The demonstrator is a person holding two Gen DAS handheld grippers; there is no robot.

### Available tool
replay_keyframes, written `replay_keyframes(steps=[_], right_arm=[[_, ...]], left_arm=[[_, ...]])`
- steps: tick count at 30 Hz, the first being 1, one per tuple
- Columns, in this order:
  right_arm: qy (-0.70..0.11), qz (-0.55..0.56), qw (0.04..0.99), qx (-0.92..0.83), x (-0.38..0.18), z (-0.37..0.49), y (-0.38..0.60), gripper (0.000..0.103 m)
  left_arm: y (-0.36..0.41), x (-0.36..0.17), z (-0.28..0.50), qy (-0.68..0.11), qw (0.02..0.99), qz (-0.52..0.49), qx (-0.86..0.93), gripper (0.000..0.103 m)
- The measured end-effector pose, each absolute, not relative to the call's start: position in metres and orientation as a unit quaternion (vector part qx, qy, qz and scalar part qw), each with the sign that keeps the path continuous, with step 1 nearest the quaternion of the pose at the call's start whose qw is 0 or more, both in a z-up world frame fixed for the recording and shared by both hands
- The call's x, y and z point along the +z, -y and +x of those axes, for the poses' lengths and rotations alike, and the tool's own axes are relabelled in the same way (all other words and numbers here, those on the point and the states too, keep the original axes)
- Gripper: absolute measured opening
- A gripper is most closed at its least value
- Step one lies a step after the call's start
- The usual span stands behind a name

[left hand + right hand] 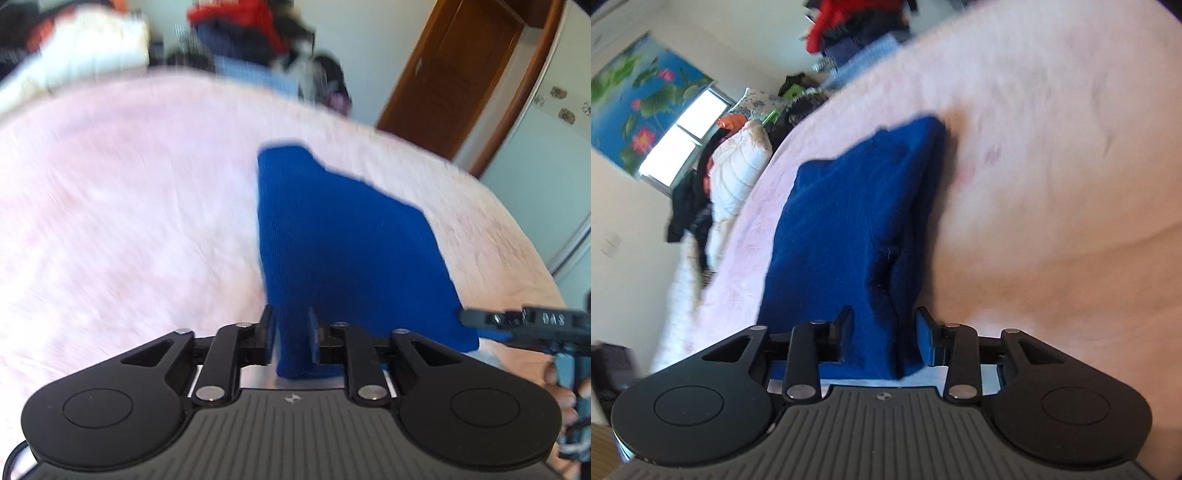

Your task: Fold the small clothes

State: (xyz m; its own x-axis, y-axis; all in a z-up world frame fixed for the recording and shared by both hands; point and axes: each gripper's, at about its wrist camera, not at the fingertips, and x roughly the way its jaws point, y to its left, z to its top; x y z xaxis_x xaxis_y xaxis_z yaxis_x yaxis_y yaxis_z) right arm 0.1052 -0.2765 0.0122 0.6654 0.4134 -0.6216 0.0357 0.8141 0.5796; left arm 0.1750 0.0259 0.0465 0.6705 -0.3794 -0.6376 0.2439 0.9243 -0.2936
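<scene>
Cloth fills both my claws: the left gripper and right gripper each clench an edge of the blue garment, at frame center over the pink bedspread, likely to fold it evenly.

Bed with pink blanket fills the room. Brown wooden door at far right, pale walls. Bright window under a lotus-print blind. Clothes pile and white quilt along the bed's far edge.
</scene>
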Motion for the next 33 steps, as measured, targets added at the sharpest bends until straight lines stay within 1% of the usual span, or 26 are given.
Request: replay_keyframes(steps=[1,2,3,5,7,8,9,10,11,12,13,14,15,16,17,33], right_arm=[[-0.381,0.245,0.887,0.092,0.02,0.094,0.27,0.046],[-0.373,0.211,0.9,0.076,0.023,0.082,0.263,0.056],[-0.367,0.176,0.912,0.059,0.022,0.07,0.256,0.065],[-0.371,0.126,0.919,0.033,0.013,0.052,0.241,0.072],[-0.381,0.087,0.92,0.019,0.0,0.04,0.227,0.073],[-0.373,0.068,0.925,0.011,-0.005,0.035,0.22,0.078],[-0.361,0.046,0.931,0.003,-0.008,0.03,0.214,0.087],[-0.361,0.034,0.932,-0.005,-0.01,0.029,0.209,0.091],[-0.36,0.029,0.932,-0.013,-0.012,0.03,0.205,0.097],[-0.356,0.027,0.934,-0.026,-0.014,0.031,0.2,0.1],[-0.352,0.023,0.935,-0.038,-0.016,0.032,0.197,0.102],[-0.347,0.018,0.936,-0.049,-0.019,0.033,0.194,0.103],[-0.336,0.016,0.94,-0.063,-0.022,0.034,0.191,0.103],[-0.329,0.019,0.941,-0.073,-0.024,0.035,0.19,0.103],[-0.328,0.021,0.941,-0.079,-0.025,0.037,0.189,0.103],[-0.327,0.021,0.941,-0.083,-0.029,0.038,0.189,0.103]], left_arm=[[-0.023,0.046,0.165,-0.35,0.917,-0.092,-0.168,0.055],[-0.019,0.043,0.157,-0.338,0.923,-0.087,-0.164,0.067],[-0.013,0.038,0.149,-0.328,0.928,-0.077,-0.158,0.074],[0.002,0.025,0.138,-0.322,0.934,-0.042,-0.148,0.074],[0.015,0.011,0.135,-0.339,0.93,-0.02,-0.142,0.074],[0.019,0.004,0.136,-0.345,0.928,-0.012,-0.139,0.074],[0.021,-0.002,0.137,-0.344,0.93,-0.002,-0.133,0.074],[0.022,-0.007,0.135,-0.334,0.935,0.014,-0.122,0.075],[0.025,-0.009,0.134,-0.329,0.937,0.026,-0.112,0.075],[0.024,-0.008,0.132,-0.331,0.937,0.027,-0.113,0.078],[0.017,-0.008,0.133,-0.333,0.936,0.023,-0.117,0.087],[0.016,-0.01,0.132,-0.337,0.934,0.025,-0.118,0.09],[0.019,-0.011,0.134,-0.34,0.932,0.032,-0.123,0.098],[0.023,-0.013,0.135,-0.345,0.929,0.044,-0.129,0.103],[0.027,-0.014,0.132,-0.346,0.928,0.057,-0.128,0.103],[0.025,-0.015,0.13,-0.345,0.929,0.052,-0.126,0.103]])
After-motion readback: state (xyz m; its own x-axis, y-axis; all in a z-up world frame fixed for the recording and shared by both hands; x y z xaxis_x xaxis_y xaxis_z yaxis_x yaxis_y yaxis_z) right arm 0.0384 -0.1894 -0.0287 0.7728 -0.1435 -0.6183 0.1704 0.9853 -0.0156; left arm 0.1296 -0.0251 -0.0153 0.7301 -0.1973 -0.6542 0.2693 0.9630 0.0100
